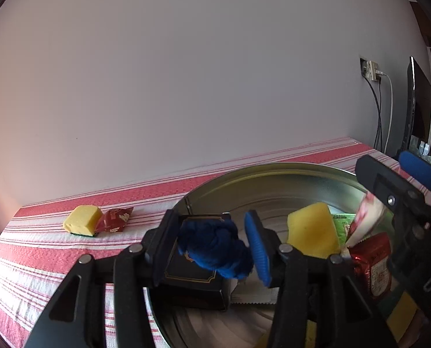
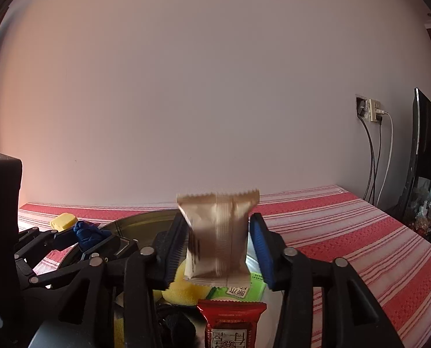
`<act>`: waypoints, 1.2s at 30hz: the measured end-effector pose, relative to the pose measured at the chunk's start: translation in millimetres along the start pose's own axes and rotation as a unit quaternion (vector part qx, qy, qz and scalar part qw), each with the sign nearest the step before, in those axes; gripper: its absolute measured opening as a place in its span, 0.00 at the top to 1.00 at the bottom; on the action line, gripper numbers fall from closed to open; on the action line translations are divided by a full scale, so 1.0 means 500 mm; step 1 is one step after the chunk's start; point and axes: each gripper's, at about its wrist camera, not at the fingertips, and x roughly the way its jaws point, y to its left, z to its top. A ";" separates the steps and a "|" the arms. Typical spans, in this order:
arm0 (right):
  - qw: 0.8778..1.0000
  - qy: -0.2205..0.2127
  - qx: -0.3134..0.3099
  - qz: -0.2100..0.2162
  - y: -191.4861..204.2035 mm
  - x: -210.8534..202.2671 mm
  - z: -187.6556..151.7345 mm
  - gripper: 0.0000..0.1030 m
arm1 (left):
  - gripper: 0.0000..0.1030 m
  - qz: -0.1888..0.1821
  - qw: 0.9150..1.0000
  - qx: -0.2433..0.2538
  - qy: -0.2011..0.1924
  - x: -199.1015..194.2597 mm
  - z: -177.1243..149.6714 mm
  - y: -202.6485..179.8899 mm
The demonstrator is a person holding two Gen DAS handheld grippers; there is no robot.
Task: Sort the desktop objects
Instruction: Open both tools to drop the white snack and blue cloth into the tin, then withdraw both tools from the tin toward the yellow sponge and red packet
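1. Blue yarn (image 1: 215,246) sits between the pads of your left hand-held gripper (image 1: 212,246), above a black box (image 1: 192,278) that lies in the metal tray (image 1: 273,179). The jaws stand apart; the right pad is clear of the yarn, and whether the left pad touches it you cannot tell.
2. Your right hand-held gripper (image 2: 218,243) is also parted. A tan packet (image 2: 218,237), blurred, is upright in the gap with space on both sides, so nothing is clamped.
3. In the left wrist view, the tray fills the area from 3 to 6 o'clock. Inside it, right of the yarn, a yellow sponge (image 1: 314,232) leans beside a green packet (image 1: 341,223) and a red packet (image 1: 372,264).
4. In the right wrist view those same pieces lie below the tan packet, at 6 o'clock: sponge, green packet, red packet (image 2: 232,327).
5. On the striped counter (image 1: 56,249), outside the tray at 9 o'clock in the left view, a second sponge (image 1: 82,220) touches a small red wrapper (image 1: 115,219).
6. At 3 o'clock on the wall there is a socket (image 2: 372,110) with cables hanging down.
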 end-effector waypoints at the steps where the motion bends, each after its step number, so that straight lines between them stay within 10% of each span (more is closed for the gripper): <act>1: 1.000 -0.003 0.002 -0.004 -0.001 -0.003 0.000 0.20 | 0.26 0.002 1.000 -0.005 -0.002 -0.002 0.000 0.002; 5: 0.999 -0.042 0.000 -0.021 0.000 -0.029 0.002 0.10 | 0.01 0.015 1.000 -0.016 -0.017 -0.014 0.002 0.007; 36: 0.992 -0.111 0.032 -0.051 -0.030 -0.085 0.007 0.01 | 0.01 0.020 0.999 -0.019 -0.044 -0.030 0.004 0.019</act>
